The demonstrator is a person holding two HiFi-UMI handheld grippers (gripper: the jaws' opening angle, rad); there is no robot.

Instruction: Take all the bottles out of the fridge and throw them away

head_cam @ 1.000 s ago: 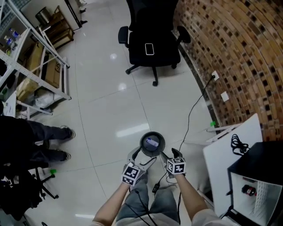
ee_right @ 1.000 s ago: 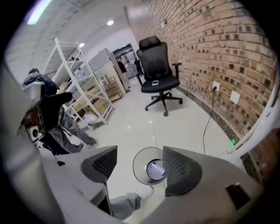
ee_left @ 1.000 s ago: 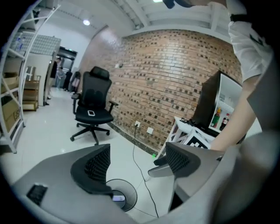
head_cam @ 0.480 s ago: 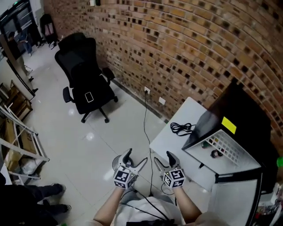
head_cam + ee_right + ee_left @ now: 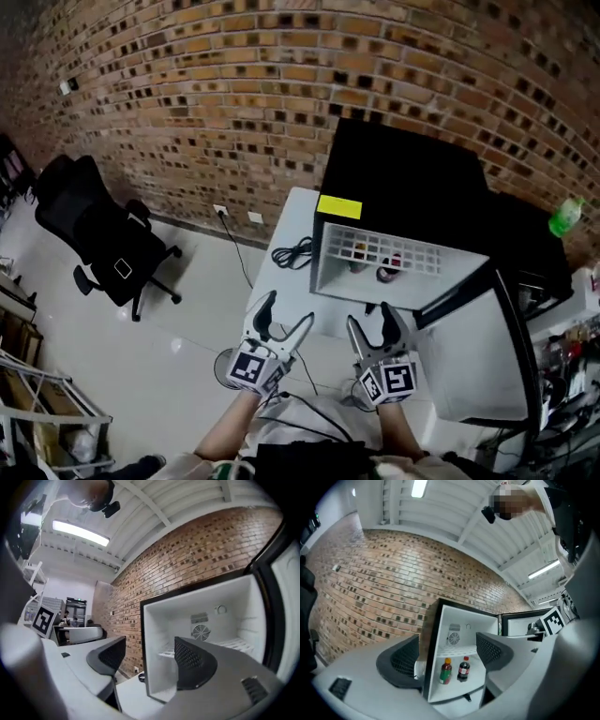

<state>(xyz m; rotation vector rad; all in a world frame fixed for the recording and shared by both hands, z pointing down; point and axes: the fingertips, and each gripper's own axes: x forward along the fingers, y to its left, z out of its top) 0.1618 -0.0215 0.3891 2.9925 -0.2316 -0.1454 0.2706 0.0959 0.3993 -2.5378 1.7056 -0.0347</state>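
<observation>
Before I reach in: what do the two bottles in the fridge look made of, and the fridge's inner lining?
Orange-capped bottle: probably clear glossy plastic, with reddish contents showing above a green label; it is too small to rule out glass.
Red-capped bottle: probably plastic too, with dark cola-like liquid showing through and a red label band.
Fridge lining: smooth white moulded plastic with a dull sheen, and a fan grille formed into the back wall.

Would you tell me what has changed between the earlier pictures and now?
The person turned from the bin to the open fridge, and the left gripper and right gripper rose to face it. Nothing was taken or let go. Both stayed open and empty; two bottles stand in the fridge.
</observation>
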